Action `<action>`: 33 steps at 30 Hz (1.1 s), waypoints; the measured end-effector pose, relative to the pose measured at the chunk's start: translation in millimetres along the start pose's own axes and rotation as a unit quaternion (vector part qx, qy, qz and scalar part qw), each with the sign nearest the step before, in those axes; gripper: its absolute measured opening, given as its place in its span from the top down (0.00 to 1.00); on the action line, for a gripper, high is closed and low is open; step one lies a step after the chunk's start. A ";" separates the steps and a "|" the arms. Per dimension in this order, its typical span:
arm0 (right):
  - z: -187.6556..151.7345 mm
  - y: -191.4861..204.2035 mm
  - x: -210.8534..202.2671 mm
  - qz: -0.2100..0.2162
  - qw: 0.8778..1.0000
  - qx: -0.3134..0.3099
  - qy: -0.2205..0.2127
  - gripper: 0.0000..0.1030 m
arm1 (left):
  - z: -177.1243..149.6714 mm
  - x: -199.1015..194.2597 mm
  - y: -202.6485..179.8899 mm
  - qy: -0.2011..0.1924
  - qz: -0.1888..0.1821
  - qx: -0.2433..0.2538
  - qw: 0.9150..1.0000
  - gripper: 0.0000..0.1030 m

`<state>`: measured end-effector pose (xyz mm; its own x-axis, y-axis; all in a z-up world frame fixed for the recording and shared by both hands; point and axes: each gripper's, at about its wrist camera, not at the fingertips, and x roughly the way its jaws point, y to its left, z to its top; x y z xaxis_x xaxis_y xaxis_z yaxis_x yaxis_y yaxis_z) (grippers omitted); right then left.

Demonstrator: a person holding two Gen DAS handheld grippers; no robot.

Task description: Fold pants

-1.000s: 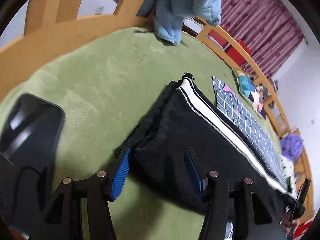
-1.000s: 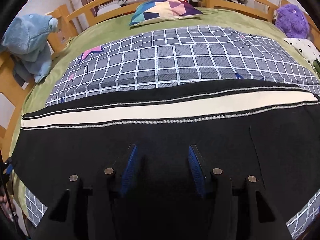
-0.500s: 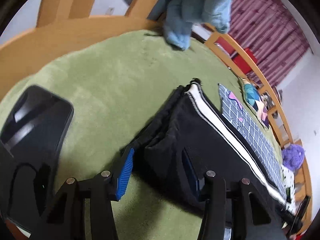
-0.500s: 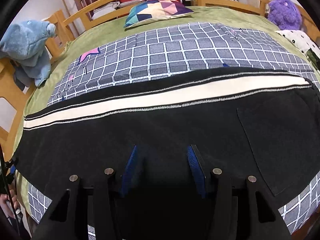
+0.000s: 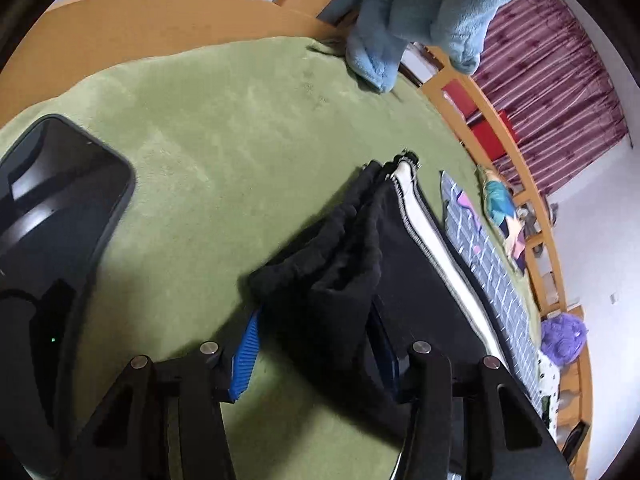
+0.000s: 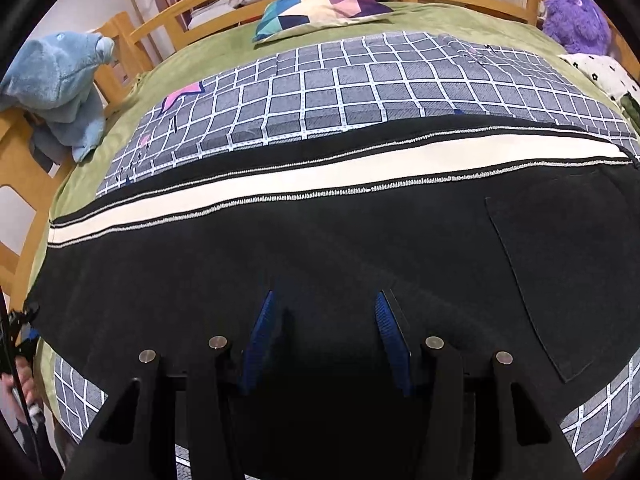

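Pants (image 5: 404,280) hem, black and bunched, sits raised between the left gripper (image 5: 312,354) pads, which have just been closing and now pinch it. Left of that tool lies a dark phone (image 5: 60,204) on the green blanket (image 5: 224,128); farther ahead, a blue plush (image 5: 424,12) against the bed rail. Right gripper (image 6: 324,334) hangs unclenched over the black leg, holding nothing. Beyond its tips: cream stripe, checked quilt (image 6: 360,84), patchwork pillow (image 6: 320,10), purple plush (image 6: 576,20).

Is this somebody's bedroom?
Most likely a bedroom. There is a wooden bed frame around a green blanket, a colourful pillow at its far end, and a purple plush toy in the corner.
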<state>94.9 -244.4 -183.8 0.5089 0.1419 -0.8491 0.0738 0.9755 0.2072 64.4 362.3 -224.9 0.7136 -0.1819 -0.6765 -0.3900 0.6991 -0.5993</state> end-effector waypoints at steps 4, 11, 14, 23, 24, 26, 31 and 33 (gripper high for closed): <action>0.0 -2.7 1.2 -0.001 1.000 0.004 -0.001 0.49 | 1.1 -0.5 -3.2 -0.004 0.005 -0.004 1.000 0.57; 1.4 -7.1 -5.0 0.010 1.000 0.007 -0.011 0.49 | 4.4 -18.7 -32.0 -0.018 0.034 0.042 0.998 0.81; 2.1 -10.6 -13.6 0.011 1.000 -0.001 -0.018 0.49 | 7.6 -37.6 -63.2 -0.029 0.051 0.092 0.994 0.84; 3.4 -24.4 -59.6 0.013 0.997 -0.043 -0.056 0.49 | -8.8 -87.1 -181.5 -0.088 0.045 0.231 0.968 0.87; 1.4 -27.7 -64.4 0.014 0.997 -0.044 -0.059 0.49 | -19.2 -89.8 -204.4 -0.095 0.042 0.258 0.961 0.87; -4.4 -38.4 -74.6 0.019 0.997 -0.041 -0.068 0.49 | -38.4 -91.2 -239.6 -0.100 0.033 0.297 0.949 0.88; -18.6 -74.5 -86.0 0.028 0.996 -0.024 -0.077 0.49 | -107.2 -83.1 -320.6 -0.079 -0.006 0.383 0.920 0.88; -22.6 -86.4 -85.8 0.030 0.997 -0.019 -0.075 0.49 | -144.9 -71.3 -348.6 -0.060 -0.021 0.415 0.908 0.88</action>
<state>25.5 -337.0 -139.8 0.6342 0.1758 -0.7529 0.0092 0.9720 0.2347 65.2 31.3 -29.7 0.7953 -0.1796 -0.5790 0.1770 0.9823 -0.0616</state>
